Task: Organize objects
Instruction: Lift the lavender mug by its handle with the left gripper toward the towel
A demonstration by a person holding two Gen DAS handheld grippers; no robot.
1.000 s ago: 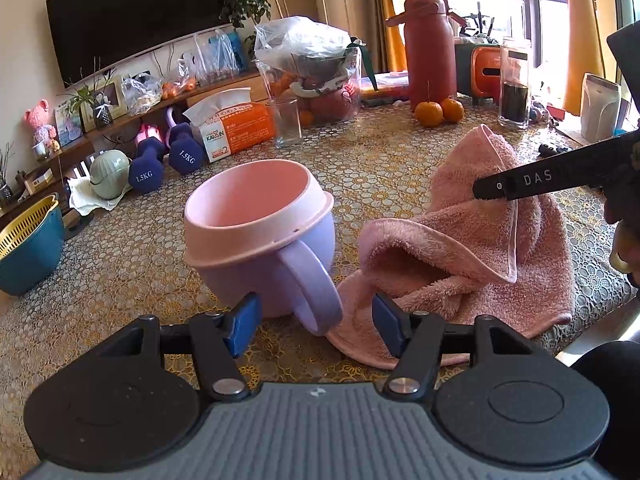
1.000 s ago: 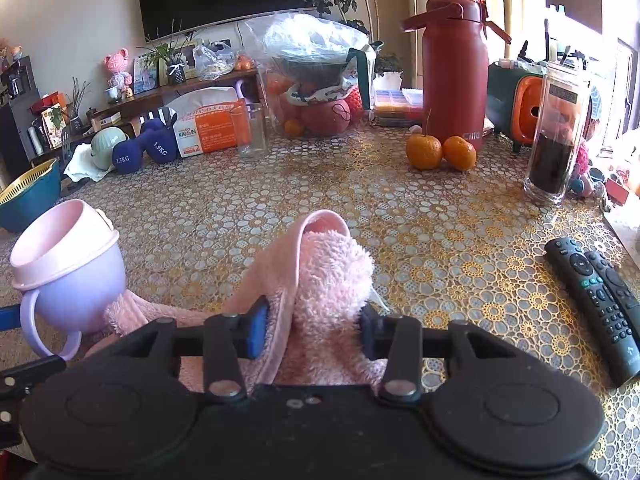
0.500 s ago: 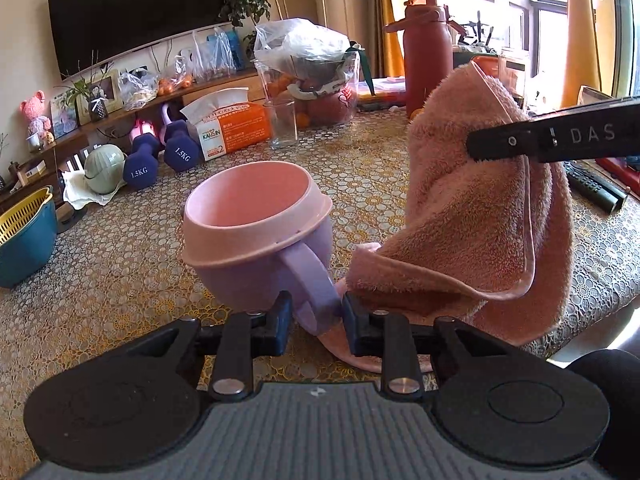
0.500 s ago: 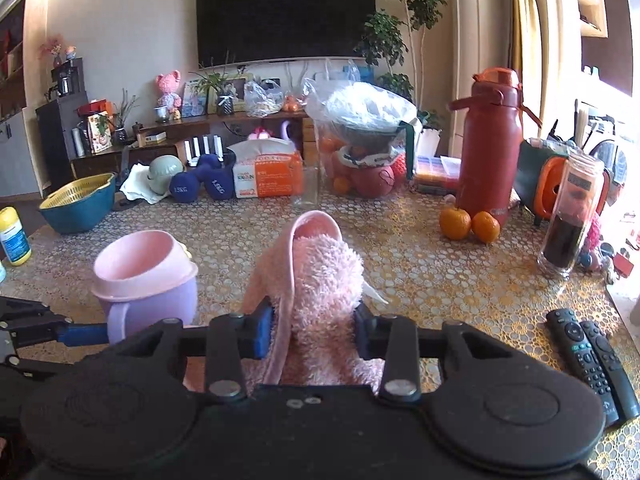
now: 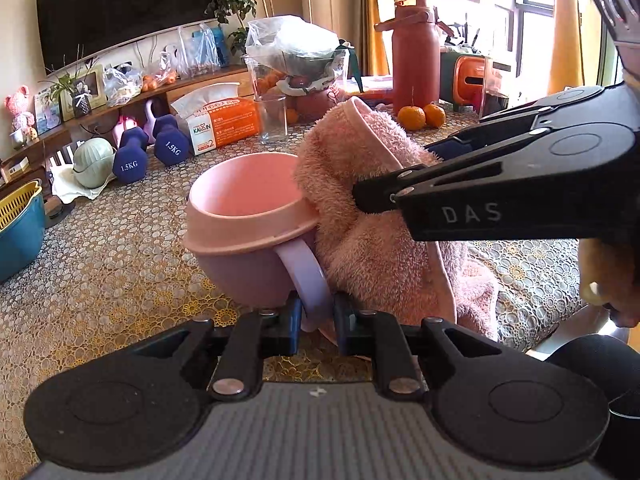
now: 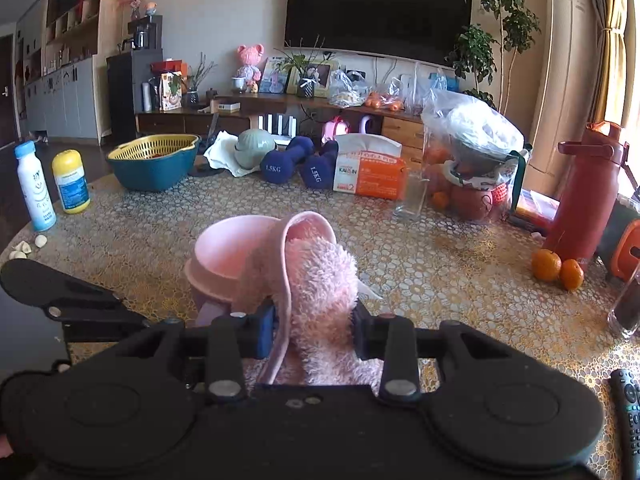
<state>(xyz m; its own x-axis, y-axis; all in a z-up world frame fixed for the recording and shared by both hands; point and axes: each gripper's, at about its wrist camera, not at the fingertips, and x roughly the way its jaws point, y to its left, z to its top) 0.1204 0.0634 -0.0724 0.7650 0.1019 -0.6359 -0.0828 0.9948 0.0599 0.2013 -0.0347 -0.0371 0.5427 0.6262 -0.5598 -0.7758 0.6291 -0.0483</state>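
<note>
A lilac cup with a pink inner bowl (image 5: 248, 216) stands on the patterned table. My left gripper (image 5: 316, 320) is shut on the cup's lilac handle (image 5: 308, 276). My right gripper (image 6: 314, 330) is shut on a pink towel (image 6: 316, 276) and holds it lifted, its top leaning against the cup's right rim (image 5: 360, 184). The towel's lower end still rests on the table. The cup also shows in the right wrist view (image 6: 228, 252), just left of the towel. The right gripper's body (image 5: 500, 184) crosses the left wrist view from the right.
At the back stand an orange tissue box (image 6: 370, 174), blue dumbbells (image 6: 298, 162), a glass (image 6: 412, 196), a bagged fruit basket (image 6: 472, 160), a red flask (image 6: 586, 196) and two oranges (image 6: 558, 268). A teal basket (image 6: 154, 162) and two bottles (image 6: 54, 184) are left; remotes (image 6: 630, 408) right.
My left gripper closed onto the cup's handle. My right gripper lifted the towel and carried it left, up against the cup's rim.
</note>
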